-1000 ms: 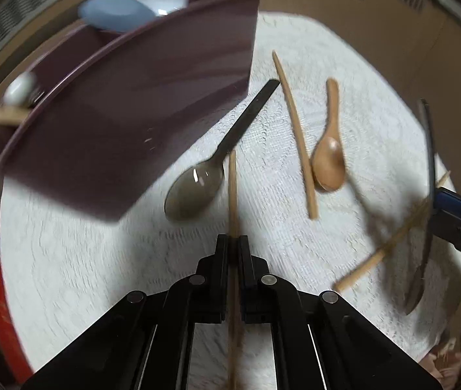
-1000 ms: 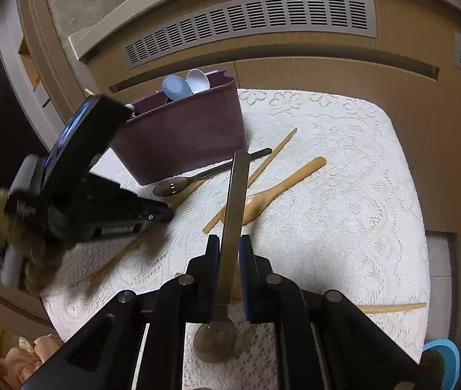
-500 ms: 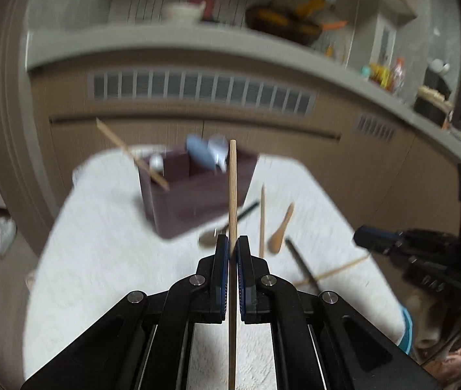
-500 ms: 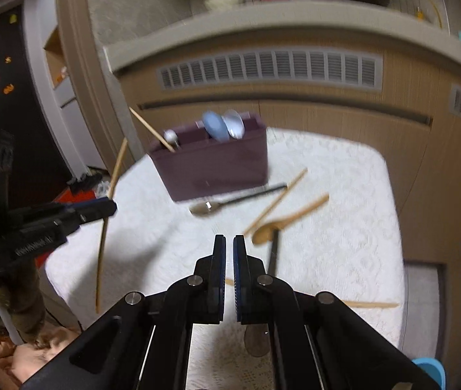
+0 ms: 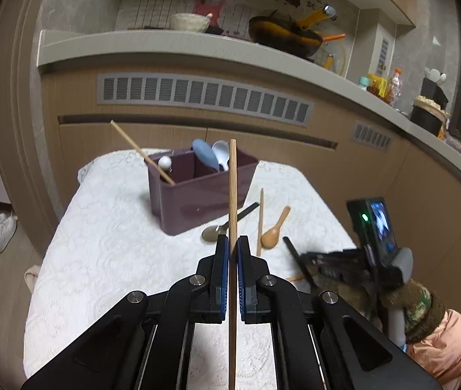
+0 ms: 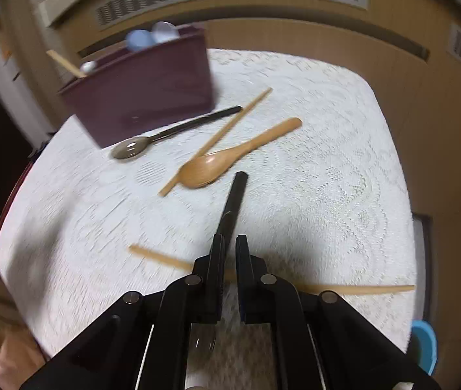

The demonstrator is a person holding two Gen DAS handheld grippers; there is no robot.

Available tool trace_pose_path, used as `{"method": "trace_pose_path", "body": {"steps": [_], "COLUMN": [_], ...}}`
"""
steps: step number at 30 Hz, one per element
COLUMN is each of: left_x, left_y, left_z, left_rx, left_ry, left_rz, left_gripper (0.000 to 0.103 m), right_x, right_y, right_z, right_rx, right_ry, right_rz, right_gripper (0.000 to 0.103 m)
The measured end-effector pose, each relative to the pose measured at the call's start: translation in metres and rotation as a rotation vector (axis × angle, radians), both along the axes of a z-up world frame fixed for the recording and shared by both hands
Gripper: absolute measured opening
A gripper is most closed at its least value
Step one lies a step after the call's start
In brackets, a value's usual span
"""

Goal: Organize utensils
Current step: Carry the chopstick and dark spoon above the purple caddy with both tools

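The left tool [image 5: 233, 247] pinches a wooden chopstick [image 5: 232, 195], whose lower end runs out of frame. The right tool [image 6: 228, 247], jaws nearly together, sits over a black-handled spoon [image 6: 232, 201] on the worktop [image 6: 327, 169]; blur hides whether it grips. The maroon caddy [image 5: 198, 191] stands behind, its contents partly hidden.

A table [image 5: 107, 260] draped in a white lace cloth [image 6: 327, 178] carries everything. At its far side stands a maroon utensil caddy [image 5: 198, 198]. Just near of the caddy lie 1 metal spoon with a black handle [image 6: 172, 135], 1 wooden chopstick [image 6: 220, 136] and 1 wooden spoon [image 6: 230, 159]. Nearer still lie a black-handled utensil [image 6: 232, 208], possibly a spoon, and another wooden chopstick [image 6: 360, 289].
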State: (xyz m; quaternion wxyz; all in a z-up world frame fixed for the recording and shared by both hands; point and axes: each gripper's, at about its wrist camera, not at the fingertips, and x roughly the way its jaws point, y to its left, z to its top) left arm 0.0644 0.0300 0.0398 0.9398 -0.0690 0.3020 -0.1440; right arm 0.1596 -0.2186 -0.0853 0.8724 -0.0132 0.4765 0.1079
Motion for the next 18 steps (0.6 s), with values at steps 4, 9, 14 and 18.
{"method": "trace_pose_path", "body": {"steps": [4,9,14,18], "left_x": [0.003,0.005,0.004,0.003], "left_y": [0.002,0.004,0.005,0.004], "left_z": [-0.012,-0.024,-0.024,-0.021], "left_rx": [0.003,-0.007,-0.008,-0.007], "left_ry": [0.031,0.061,0.054,0.047], "left_rz": [0.014,0.020,0.020,0.021], "left_gripper": [0.005,0.005,0.005,0.005], "right_x": [0.018,0.015,-0.008,-0.037], "right_y": [0.013,0.034,0.037,0.036], "right_z": [-0.002,-0.008,0.001,0.034], "right_rx": [-0.031,-0.101,-0.073,-0.020], "right_ry": [0.007,0.014,0.004,-0.079], "right_rz": [-0.035,0.008,0.077,0.115], "right_gripper": [0.018,0.027,0.012,0.012]}}
